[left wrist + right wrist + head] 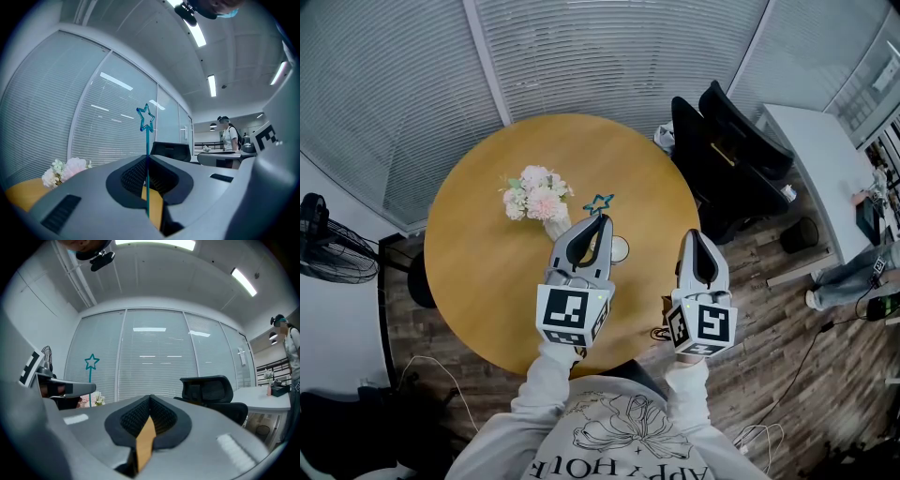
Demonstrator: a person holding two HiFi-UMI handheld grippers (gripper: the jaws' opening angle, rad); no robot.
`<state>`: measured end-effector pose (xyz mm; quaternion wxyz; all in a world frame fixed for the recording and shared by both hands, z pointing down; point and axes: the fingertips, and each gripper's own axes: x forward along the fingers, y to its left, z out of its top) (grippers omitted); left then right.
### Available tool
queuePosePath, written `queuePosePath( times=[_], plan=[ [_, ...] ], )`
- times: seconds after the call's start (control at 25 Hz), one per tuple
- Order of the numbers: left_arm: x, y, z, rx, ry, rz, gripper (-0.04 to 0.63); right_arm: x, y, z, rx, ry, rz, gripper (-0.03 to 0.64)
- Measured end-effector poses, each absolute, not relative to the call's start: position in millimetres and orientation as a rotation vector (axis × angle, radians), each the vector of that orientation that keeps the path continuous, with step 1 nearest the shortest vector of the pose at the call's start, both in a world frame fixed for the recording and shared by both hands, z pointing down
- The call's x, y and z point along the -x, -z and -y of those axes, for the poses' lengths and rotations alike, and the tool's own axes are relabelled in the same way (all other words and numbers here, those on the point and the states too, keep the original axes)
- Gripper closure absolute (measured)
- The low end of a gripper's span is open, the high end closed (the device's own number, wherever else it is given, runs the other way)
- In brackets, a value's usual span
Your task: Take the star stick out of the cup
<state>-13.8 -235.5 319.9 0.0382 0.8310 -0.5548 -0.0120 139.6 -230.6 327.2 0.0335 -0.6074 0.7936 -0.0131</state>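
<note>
**Head view.** Round wooden desk (478, 272).
- Left gripper (599, 221): over the desk, fingers clenched on the star stick (599, 202). The star shows just beyond the fingertips.
- Cup (621, 249): pale, stands on the desk just right of those fingers, apart from the stick.
- Flower posy (534, 197): left of the fingertips.
- Right gripper (695, 236): at the desk's edge, right of the cup.

**Left gripper view.**
- Left gripper (146, 158): fingers pressed together on the star stick (147, 140).
- The stick is a thin, translucent blue-green rod, upright, topped by an open outline star well above the fingertips.
- Its lower end runs down between the fingers. No cup is in sight here.

**Right gripper view.**
- Right gripper (150, 397): fingers closed, nothing between them.
- Star stick (91, 363): seen far left of the fingers, rising above the left gripper (65, 389).

**Progress.** The grasp is made and the stick appears lifted clear of the cup, so the removal is largely done. Whether the lower tip has fully cleared the rim cannot be told. What may remain is carrying it away or setting it down.
</note>
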Motion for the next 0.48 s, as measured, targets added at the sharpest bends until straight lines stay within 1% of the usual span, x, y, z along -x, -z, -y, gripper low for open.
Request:
queuePosePath(
  times=[0.48],
  plan=[
    [12.6,-318.1,235.2,-2.564,0.031,1.698,0.581,-140.6,-328.5,229.6,1.879,0.047,-2.437,0.606]
  ],
)
